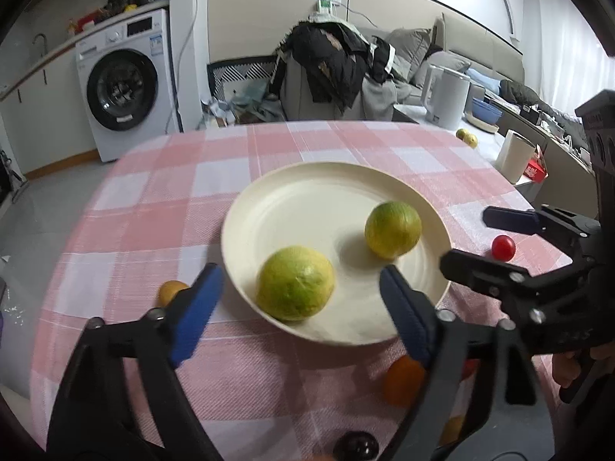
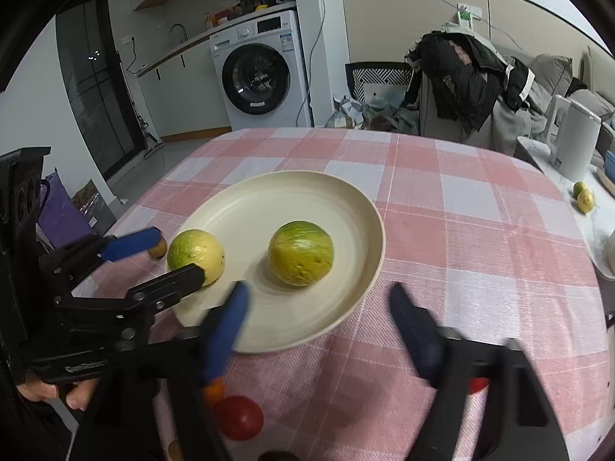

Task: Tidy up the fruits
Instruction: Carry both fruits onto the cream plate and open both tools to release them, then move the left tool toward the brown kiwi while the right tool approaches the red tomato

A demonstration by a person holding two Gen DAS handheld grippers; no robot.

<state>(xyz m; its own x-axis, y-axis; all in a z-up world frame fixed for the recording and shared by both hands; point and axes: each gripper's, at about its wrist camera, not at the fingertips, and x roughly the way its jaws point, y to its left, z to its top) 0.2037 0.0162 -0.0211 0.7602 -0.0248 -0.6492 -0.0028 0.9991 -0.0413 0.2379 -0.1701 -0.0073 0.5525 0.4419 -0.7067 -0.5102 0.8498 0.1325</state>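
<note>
A cream plate (image 1: pixel 292 192) (image 2: pixel 269 199) on the pink checked tablecloth holds two yellow-green citrus fruits. The nearer fruit (image 1: pixel 295 283) (image 2: pixel 196 250) lies between the fingers of my left gripper (image 1: pixel 299 281) (image 2: pixel 175 253), which is open, with a gap on both sides. The other fruit (image 1: pixel 393 229) (image 2: pixel 300 252) rests just beyond my right gripper (image 2: pixel 318 289) (image 1: pixel 467 239), also open and holding nothing. A red cherry tomato (image 1: pixel 503 247) lies on the cloth by the right gripper's fingers.
Small fruits lie on the cloth near me: an orange one (image 1: pixel 171 292) left of the plate, another orange one (image 1: pixel 403 380) and a red tomato (image 2: pixel 238 417). A side counter at right carries a white kettle (image 1: pixel 447 96) and two more citrus fruits (image 2: pixel 584 198).
</note>
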